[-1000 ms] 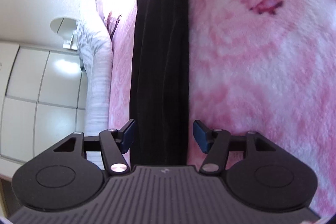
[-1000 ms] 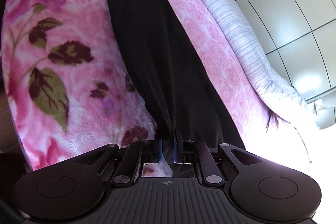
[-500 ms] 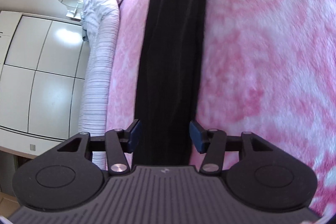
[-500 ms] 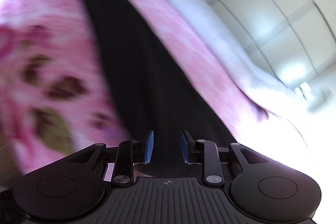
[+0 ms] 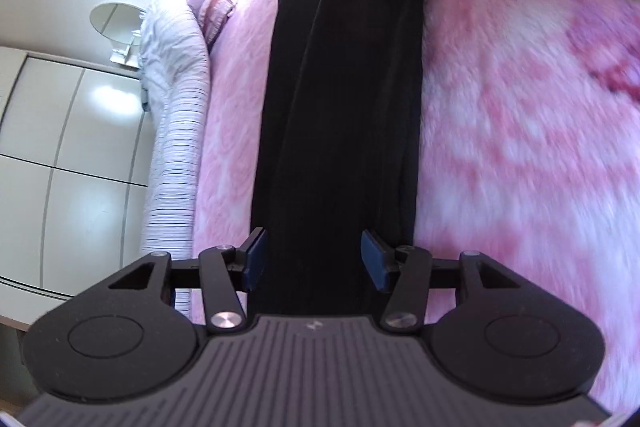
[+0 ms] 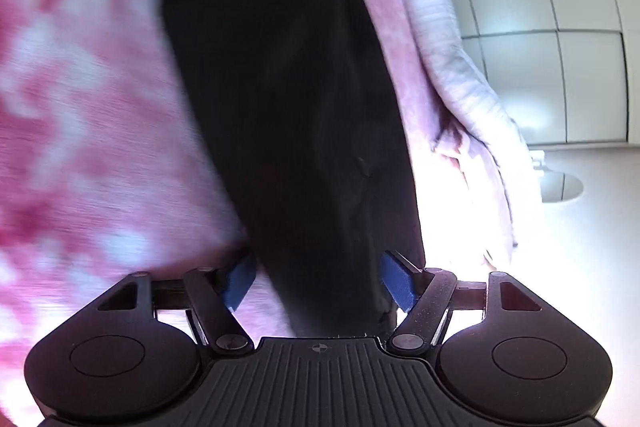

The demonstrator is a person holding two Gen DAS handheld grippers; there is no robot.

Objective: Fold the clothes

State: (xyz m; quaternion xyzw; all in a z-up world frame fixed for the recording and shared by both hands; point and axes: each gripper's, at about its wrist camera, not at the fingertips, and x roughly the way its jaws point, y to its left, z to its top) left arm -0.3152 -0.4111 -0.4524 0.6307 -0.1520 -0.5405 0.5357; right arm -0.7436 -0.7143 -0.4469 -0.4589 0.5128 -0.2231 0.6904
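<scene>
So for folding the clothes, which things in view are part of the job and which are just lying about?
Part of the job:
- black garment, laid out long on the bed
- left gripper
- right gripper, fingers closing either side of the garment

Just lying about:
- pink floral blanket
- striped white bedding
- white cupboard doors

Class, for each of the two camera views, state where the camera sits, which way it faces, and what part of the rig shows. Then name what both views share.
Left wrist view: mounted on the left tongs, looking forward and down along the long black garment on the fluffy pink floral blanket; blue pads apart, straddling the cloth.
Right wrist view: mounted on the right tongs, facing along the same garment; blurred, jaws closing, cloth between them.
Shared: garment, blanket, striped white bedding, white panelled wardrobe.
</scene>
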